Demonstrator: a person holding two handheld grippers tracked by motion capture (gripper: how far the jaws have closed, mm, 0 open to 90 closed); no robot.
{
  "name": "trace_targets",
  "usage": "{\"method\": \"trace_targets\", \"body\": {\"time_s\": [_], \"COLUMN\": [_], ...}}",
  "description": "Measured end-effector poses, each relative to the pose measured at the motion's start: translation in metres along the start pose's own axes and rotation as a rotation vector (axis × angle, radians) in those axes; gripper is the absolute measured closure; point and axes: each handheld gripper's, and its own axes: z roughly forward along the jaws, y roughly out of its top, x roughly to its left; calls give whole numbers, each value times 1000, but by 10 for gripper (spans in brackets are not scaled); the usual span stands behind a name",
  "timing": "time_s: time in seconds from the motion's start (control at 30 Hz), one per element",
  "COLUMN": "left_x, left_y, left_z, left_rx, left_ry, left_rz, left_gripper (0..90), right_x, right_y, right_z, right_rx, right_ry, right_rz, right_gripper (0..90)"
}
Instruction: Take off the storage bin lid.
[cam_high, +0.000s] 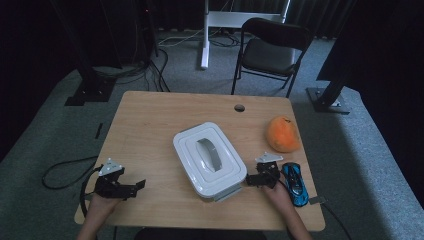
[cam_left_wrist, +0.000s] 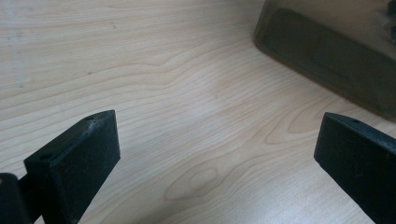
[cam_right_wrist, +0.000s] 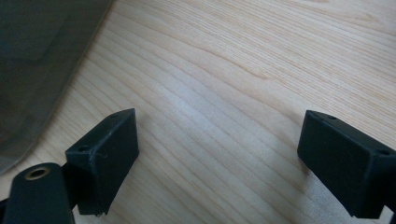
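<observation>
A white lidded storage box (cam_high: 210, 159) with a grey handle on its lid sits at the centre of a light wooden bench (cam_high: 150, 120), turned at an angle. The right claw (cam_high: 248, 180) rests at the box's 4 o'clock corner, nearly touching it, jaws spread wide with nothing between them, likely lined up to reach the grey latch there. The left claw (cam_high: 141, 184) lies on the bench at 8 o'clock, well apart from the box, also wide open and empty, as if waiting. An orange fruit (cam_high: 283, 134) sits at 2 o'clock; a blue toy car (cam_high: 295, 183) lies just beside the right claw. No brands, labels or writing can be read.
</observation>
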Motion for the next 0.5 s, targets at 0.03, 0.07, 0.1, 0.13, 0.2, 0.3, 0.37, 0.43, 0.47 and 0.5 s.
{"method": "trace_targets", "body": {"time_s": [0.03,0.07,0.1,0.13,0.2,0.3,0.37,0.43,0.47,0.5], "left_x": [0,0,-1,-2,-5,-10,-15,-20,-23,-26], "left_y": [1,2,3,5,7,13,17,21,23,26], "left_z": [-1,-3,-4,-4,-5,-7,-8,-9,-9,-9], "left_rx": [-3,-7,-7,-6,-9,-16,-19,-26,-30,-35], "left_ry": [-4,-9,-9,-13,-20,-21,-23,-24,-30,-26], "left_rz": [-1,-6,-5,-7,-11,-4,11,16,19,22], "left_gripper": [7,7,7,7,7,8,8,8,8,8], "right_x": [0,0,0,0,0,0,0,0,0,0], "right_y": [0,0,0,0,0,0,0,0,0,0], "right_z": [0,0,0,0,0,0,0,0,0,0], "right_rx": [0,0,0,1,1,1,1,1,1,1], "right_ry": [0,0,0,2,2,1,1,1,1,1], "right_rz": [0,0,0,-1,-2,1,0,1,0,1], "right_gripper": [115,115,115,115,115,116,116,116,116,116]}}
